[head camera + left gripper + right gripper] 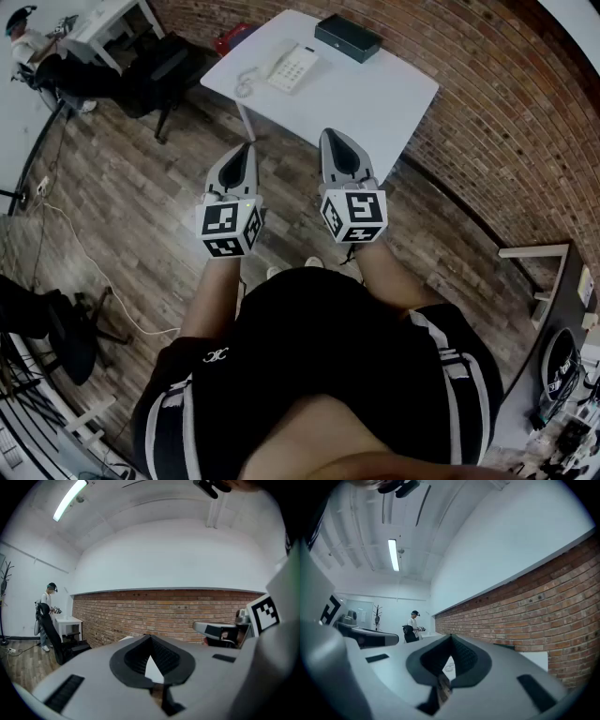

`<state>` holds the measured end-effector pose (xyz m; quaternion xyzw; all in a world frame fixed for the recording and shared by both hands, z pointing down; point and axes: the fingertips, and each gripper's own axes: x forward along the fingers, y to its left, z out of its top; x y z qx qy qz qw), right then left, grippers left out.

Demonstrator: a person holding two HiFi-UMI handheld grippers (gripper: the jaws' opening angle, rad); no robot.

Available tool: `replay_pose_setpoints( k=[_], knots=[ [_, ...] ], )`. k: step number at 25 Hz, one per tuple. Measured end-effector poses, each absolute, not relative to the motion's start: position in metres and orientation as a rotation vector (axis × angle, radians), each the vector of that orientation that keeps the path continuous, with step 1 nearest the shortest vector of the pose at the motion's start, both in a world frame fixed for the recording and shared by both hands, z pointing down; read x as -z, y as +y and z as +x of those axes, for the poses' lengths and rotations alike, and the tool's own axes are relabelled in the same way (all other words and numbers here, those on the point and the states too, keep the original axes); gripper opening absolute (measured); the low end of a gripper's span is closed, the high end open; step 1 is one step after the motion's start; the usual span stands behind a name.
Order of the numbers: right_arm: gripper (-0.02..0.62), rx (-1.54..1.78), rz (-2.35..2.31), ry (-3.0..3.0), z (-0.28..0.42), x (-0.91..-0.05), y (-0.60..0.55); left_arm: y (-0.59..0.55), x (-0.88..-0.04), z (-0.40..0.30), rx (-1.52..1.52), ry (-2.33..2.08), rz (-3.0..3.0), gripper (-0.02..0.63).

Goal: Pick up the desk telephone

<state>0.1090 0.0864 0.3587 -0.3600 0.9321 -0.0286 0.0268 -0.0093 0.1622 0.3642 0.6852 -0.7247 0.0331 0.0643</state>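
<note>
From overhead, the smooth white desk telephone point(292, 67) sits coiled-cord and all on the white table point(394, 103) beside a flat black box point(348, 37), well ahead of the left gripper point(246, 150) and right gripper point(330, 137). Left gripper view: ribbed dark jaws pressed together, empty, table mostly hidden. Right gripper view: jaws likewise together, empty, with the rough brick wall point(543, 606) alongside.

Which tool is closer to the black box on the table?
Right. The right tool is at the table's near edge, with the box straight beyond it at the far edge. The left tool is further left, so farther off.
</note>
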Motion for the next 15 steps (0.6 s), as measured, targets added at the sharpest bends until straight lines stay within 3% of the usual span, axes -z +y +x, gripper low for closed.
replay_pose_setpoints(
  k=[15],
  knots=[
    [-0.002, 0.078, -1.049, 2.870, 0.121, -0.355, 0.083, 0.154, -0.361, 0.014, -0.100, -2.201, 2.060, 0.002]
  ],
)
